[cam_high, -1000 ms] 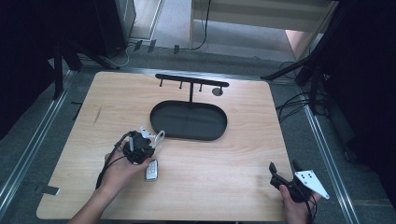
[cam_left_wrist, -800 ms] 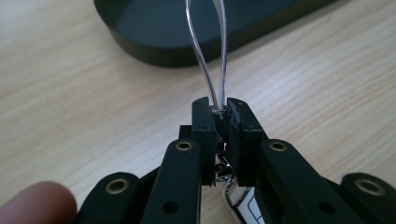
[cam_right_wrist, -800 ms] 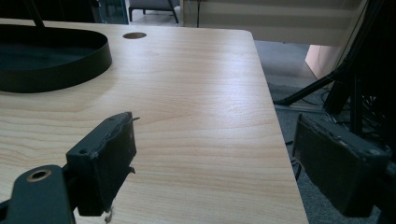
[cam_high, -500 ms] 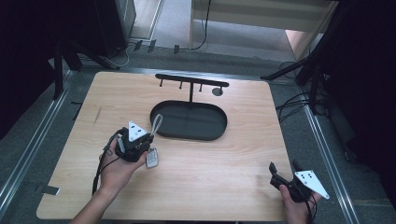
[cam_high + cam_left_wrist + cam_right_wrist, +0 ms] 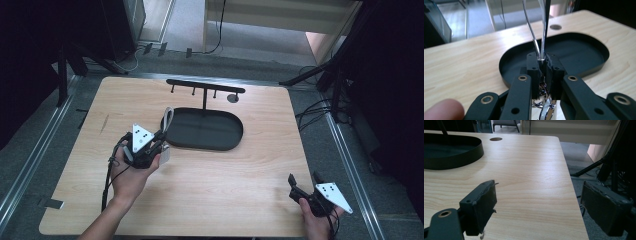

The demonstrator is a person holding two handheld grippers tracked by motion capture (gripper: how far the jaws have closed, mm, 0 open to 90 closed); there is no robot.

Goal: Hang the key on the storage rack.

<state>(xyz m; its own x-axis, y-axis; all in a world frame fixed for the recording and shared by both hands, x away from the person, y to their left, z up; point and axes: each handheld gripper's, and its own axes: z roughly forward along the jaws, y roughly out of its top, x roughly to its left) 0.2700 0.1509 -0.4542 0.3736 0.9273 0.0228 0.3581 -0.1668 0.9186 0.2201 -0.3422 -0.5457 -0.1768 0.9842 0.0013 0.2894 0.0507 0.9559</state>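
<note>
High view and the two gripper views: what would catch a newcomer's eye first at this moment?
The left gripper, at the left of the table, is shut on a silvery wire loop that rises above its jaws at the near-left rim of the black oval tray. Behind the tray rises a black T-shaped hook stand. The right gripper rests open at the table's near right corner, holding nothing.

One wooden tabletop [image 5: 210, 200] spans the middle of the frame. One black oval tray [image 5: 202, 130] lies at its upper centre. One black hanger stand [image 5: 205, 87] rises behind the tray, carrying three short pegs. One round hole [image 5: 232, 98] is cut into the tabletop at the upper right of the stand. Two grippers are present: one left gripper [image 5: 159, 145] at middle left, and one right gripper [image 5: 304, 183] at lower right. One keyring with a wire loop [image 5: 167, 120] is counted at the left gripper.
</note>
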